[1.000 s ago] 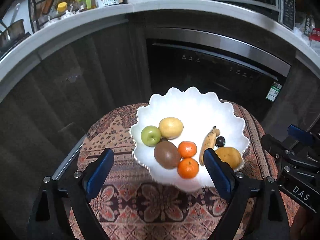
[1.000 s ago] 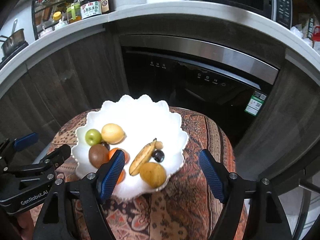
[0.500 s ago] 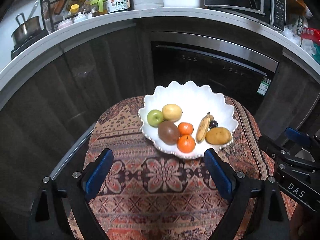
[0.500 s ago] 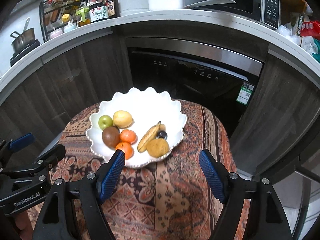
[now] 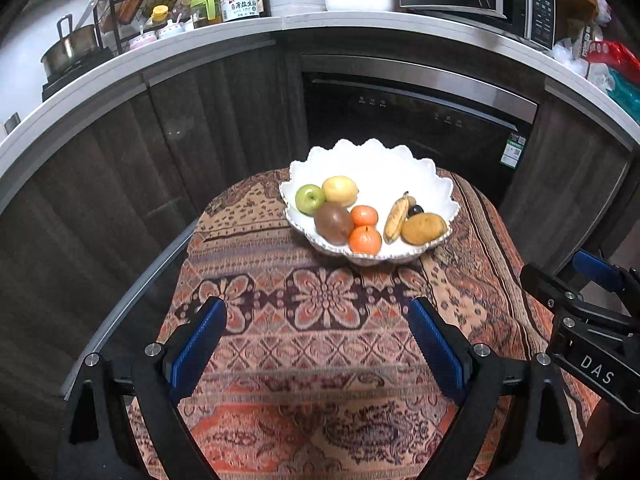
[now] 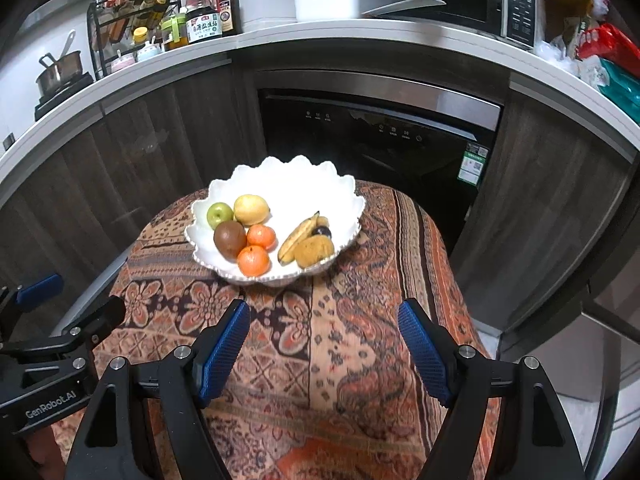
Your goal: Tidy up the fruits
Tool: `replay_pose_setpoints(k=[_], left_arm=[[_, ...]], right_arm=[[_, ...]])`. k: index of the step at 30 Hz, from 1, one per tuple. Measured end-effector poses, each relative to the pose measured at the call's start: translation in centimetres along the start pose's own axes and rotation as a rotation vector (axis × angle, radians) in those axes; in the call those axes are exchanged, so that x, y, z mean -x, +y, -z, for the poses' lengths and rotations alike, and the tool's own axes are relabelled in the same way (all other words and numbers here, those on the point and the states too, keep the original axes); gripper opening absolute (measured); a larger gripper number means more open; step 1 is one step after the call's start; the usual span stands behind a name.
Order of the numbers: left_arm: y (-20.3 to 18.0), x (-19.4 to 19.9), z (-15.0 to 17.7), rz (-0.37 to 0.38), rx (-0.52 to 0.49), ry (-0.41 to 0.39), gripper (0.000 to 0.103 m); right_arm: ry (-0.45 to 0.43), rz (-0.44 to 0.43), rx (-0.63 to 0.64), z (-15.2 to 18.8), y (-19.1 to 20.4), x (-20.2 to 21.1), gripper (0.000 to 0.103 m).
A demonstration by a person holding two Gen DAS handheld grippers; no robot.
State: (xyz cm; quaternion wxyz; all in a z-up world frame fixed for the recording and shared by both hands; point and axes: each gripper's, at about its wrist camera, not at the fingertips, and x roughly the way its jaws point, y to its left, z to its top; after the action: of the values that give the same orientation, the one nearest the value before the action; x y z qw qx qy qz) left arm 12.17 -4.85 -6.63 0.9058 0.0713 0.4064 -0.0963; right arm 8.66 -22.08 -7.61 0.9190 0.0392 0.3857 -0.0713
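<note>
Left wrist: banana (image 5: 396, 218) lengthwise (tip away) in bowl (image 5: 372, 164)

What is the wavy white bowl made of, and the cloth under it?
The white bowl looks like glazed ceramic, perhaps glass: smooth, glossy, with a scalloped, beaded rim. Hard plastic can't be ruled out. The patterned cloth looks like woven fabric, matte, with flower and stripe motifs, and it drapes softly over the table edges.

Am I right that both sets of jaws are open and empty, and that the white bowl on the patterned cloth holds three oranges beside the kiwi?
Not quite: the white bowl holds two oranges, not three, as the left wrist view shows. They do sit beside the kiwi, and both sets of jaws are open and empty above the patterned cloth.
</note>
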Motion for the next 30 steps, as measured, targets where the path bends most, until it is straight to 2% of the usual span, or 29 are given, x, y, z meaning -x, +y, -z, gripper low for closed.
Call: replay_pose_setpoints(k=[17,30], left_arm=[[0.3,2.8,4.6,-0.010,0.017,0.026,0.093],[0.5,6.0,6.5,-0.040,0.009,-0.022,0.093]], right_arm=[[0.003,-0.002,0.002,4.1,0.1,2.9,0.077],[-0.037,0.000,-0.011,6.0,0.3,5.7,0.077]])
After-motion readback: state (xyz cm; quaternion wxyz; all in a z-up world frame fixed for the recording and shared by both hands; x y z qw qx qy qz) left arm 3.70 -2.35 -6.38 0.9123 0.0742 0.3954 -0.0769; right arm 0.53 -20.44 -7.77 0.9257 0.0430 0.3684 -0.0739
